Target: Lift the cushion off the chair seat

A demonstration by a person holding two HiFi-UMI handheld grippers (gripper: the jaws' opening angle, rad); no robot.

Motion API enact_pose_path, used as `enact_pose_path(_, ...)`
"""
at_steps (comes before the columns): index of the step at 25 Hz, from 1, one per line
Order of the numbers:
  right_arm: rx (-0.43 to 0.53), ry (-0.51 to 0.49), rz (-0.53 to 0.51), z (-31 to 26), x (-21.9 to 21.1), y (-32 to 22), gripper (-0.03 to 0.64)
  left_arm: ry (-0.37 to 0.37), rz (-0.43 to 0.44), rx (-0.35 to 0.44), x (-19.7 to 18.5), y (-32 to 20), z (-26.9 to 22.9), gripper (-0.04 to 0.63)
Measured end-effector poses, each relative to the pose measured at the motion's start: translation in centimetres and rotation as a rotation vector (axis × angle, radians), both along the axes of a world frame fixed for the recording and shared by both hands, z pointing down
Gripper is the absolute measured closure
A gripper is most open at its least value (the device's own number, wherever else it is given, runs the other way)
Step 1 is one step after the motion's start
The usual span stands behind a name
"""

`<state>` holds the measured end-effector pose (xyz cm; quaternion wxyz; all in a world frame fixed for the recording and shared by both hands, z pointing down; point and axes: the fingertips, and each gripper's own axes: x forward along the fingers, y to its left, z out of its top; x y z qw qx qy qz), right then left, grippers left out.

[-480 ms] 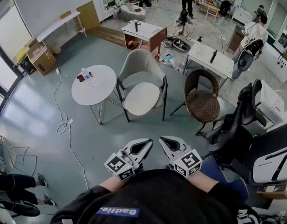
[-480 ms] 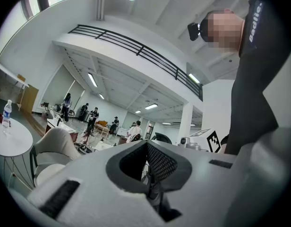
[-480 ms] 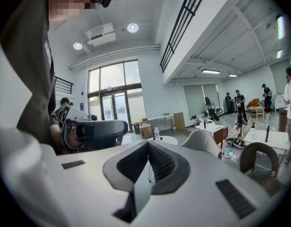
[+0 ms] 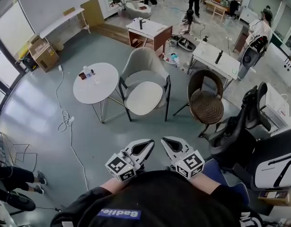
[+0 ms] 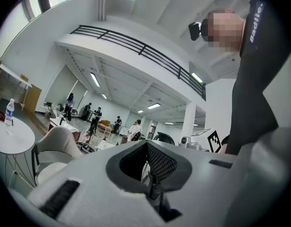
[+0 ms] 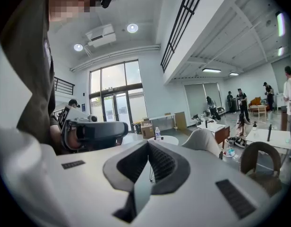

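Far across the floor (image 4: 89, 141), the cushion (image 4: 144, 98) is resting on the chair (image 4: 141, 60); left gripper (image 4: 146, 147) and right gripper (image 4: 167, 144) are hovering closed, empty, likely approaching next.

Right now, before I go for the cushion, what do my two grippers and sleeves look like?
Both the left gripper and the right gripper are white, tapering shells with a dark grey, mesh-textured lining inside the jaws. Each carries a white cube printed with black square markers. No cables show. The person wears a black top with a blue label.
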<state>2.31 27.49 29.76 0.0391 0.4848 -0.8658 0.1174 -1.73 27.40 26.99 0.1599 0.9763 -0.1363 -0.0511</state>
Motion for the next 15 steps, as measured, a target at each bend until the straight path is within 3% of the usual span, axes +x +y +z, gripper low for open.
enact_pose_path(9, 0.006, -0.024, -0.041, 0.2, 1.9, -0.5, 0.588, -0.013, -0.04, -0.003, 1.9, -0.6, 0.2, 0.58)
enact_pose_path(15, 0.004, -0.039, -0.072, 0.9, 4.3, -0.6, 0.589, -0.017, -0.111, -0.011, 3.5, -0.7, 0.7, 0.58)
